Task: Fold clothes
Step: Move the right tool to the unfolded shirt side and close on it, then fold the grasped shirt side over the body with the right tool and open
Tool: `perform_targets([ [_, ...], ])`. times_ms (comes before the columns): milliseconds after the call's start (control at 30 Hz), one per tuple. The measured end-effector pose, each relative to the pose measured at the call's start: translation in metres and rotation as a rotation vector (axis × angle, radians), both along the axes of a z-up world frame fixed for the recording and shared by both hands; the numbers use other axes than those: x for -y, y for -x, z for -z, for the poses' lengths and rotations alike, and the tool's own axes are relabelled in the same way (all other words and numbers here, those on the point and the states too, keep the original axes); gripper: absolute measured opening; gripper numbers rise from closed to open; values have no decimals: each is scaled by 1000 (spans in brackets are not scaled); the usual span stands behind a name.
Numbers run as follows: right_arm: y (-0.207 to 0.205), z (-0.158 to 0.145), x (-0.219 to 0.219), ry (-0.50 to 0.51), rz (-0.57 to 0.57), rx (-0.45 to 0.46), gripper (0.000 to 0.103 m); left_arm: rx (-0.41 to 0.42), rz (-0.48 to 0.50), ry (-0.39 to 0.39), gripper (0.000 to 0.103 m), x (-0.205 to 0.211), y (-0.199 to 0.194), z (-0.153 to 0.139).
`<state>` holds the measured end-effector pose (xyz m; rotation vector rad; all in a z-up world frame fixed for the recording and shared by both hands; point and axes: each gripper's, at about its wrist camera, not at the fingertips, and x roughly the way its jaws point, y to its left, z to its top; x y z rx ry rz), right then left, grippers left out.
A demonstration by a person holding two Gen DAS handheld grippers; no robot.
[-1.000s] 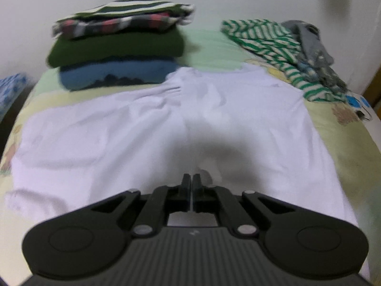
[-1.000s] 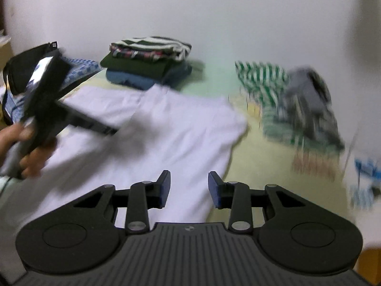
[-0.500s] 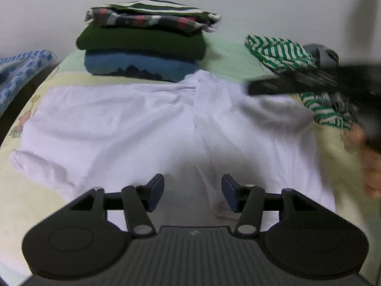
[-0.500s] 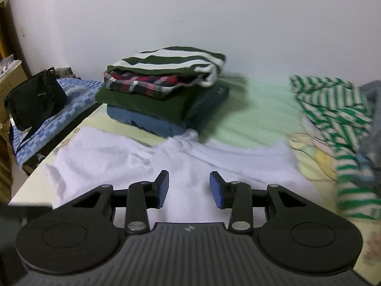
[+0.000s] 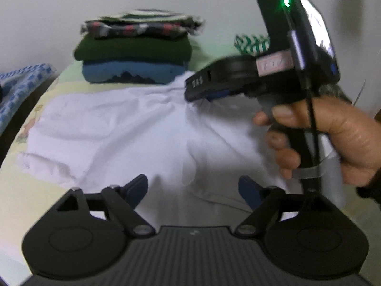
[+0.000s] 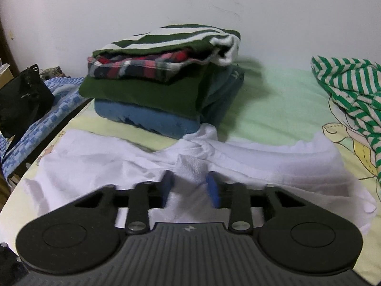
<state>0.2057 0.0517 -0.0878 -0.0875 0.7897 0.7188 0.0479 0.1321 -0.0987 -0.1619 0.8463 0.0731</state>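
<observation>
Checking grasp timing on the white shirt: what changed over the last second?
The left gripper went from shut to wide open, letting go, and hangs above the white shirt. The right gripper swung in toward the shirt's far edge; its jaws now straddle a raised fold of the cloth, not yet shut. The folded stack and striped garment stayed put.
</observation>
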Motion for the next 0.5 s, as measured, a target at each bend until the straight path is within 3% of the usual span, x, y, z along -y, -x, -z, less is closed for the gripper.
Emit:
perform_targets([
  [100,-3,4,2,-6,6,-4,10,-15,-4,-37,57,3,-7,10],
  [233,-3,-5,20,-73,4,-13,9,-6,-17,-31,11,0,-7,10],
  [333,-2,-13,35,-123,14,-15,9,14,-38,-13,2,0,-3,4],
  [500,-4,-22,73,-230,68,-54,8,54,-25,-15,2,19,6,-12],
])
